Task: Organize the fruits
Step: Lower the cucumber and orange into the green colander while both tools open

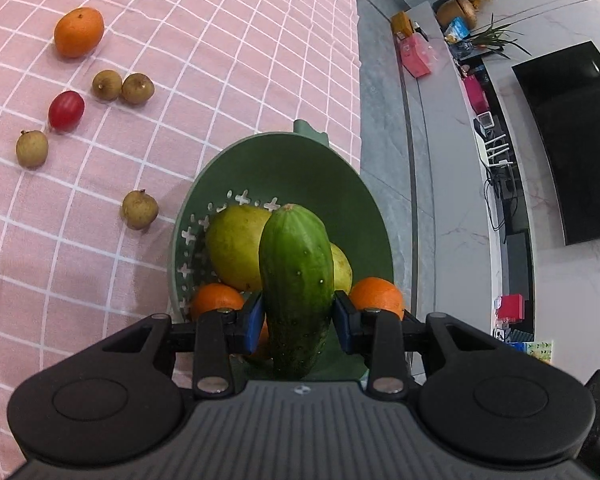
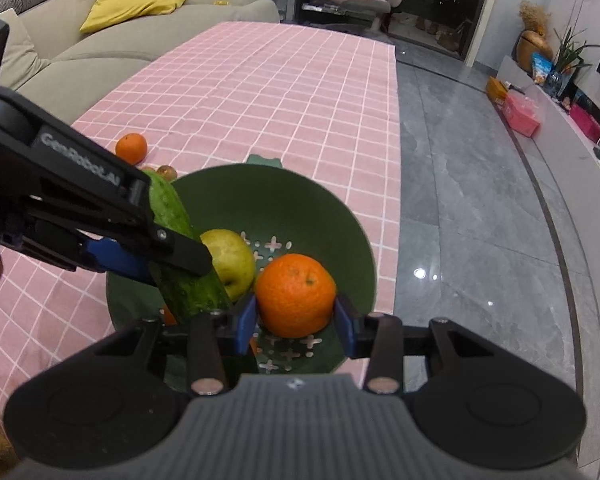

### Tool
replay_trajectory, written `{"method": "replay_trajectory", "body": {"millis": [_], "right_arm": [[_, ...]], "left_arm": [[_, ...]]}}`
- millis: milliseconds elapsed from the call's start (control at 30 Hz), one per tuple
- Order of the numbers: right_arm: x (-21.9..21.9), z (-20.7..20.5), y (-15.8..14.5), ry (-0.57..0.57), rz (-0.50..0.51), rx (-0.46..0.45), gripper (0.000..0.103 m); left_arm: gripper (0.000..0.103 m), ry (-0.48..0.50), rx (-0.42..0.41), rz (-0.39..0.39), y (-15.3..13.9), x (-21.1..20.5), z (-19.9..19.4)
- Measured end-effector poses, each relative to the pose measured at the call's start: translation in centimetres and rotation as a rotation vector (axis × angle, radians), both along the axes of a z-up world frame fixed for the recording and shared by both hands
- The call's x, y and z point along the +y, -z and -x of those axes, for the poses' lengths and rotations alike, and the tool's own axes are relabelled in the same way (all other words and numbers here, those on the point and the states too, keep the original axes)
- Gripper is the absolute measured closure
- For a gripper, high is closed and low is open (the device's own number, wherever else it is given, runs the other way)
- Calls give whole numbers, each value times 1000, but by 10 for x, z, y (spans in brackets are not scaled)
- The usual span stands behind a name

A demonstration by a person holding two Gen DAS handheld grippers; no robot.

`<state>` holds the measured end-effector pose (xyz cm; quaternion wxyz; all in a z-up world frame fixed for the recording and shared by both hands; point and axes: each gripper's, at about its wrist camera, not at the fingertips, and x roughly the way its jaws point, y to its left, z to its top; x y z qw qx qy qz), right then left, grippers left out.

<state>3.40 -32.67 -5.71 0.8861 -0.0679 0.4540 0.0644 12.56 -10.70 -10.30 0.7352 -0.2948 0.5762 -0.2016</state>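
Over the green bowl [image 2: 340,216] near the counter's right edge, the left gripper [image 1: 296,316] clamps a cucumber [image 1: 296,280] and the right gripper [image 2: 296,316] grips an orange [image 2: 296,294]. A pear [image 2: 230,258] lies in the bowl. Longans [image 1: 139,209], a tomato [image 1: 66,111] and another orange [image 1: 79,32] sit on the cloth to its left.

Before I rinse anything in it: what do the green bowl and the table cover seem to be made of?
The green bowl looks like matte moulded plastic: uniform colour, cleanly cut cross-shaped drain holes. The table cover appears to be woven fabric, pink with a white grid, lying soft and slightly rippled; the pictures cannot confirm the fibre.
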Motion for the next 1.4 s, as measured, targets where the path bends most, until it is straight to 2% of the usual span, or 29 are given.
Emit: {"method": "replay_trajectory", "body": {"millis": [133,267,400,500,633,733,933,1167,1400], "right_arm": [[2,-8,4,-11,-1,9,64],[8,-17,6,-38,0,15,64],[15,-23,7,-61,-2,19,64],[18,-27,8,-77,1,21,64],[20,-39,10,-75,2,27,64],[21,-50,13,-57,1,39,64],[21,-74,21,-19,-2,76,64],[25,-92,31,39,-22,116,64],[25,-107,40,121,-31,163,64]], "left_arm": [[61,-14,35,-13,1,-1,-5],[58,-18,41,-90,4,-1,-8],[58,-5,50,-100,6,0,-10],[57,29,16,-140,0,-3,-10],[46,53,1,-129,-8,-1,-10],[46,68,-20,-150,-16,3,-12],[46,54,-80,-132,-35,23,-15],[45,32,-178,-253,-47,43,-15],[45,17,-200,-322,-46,62,-12]]}}
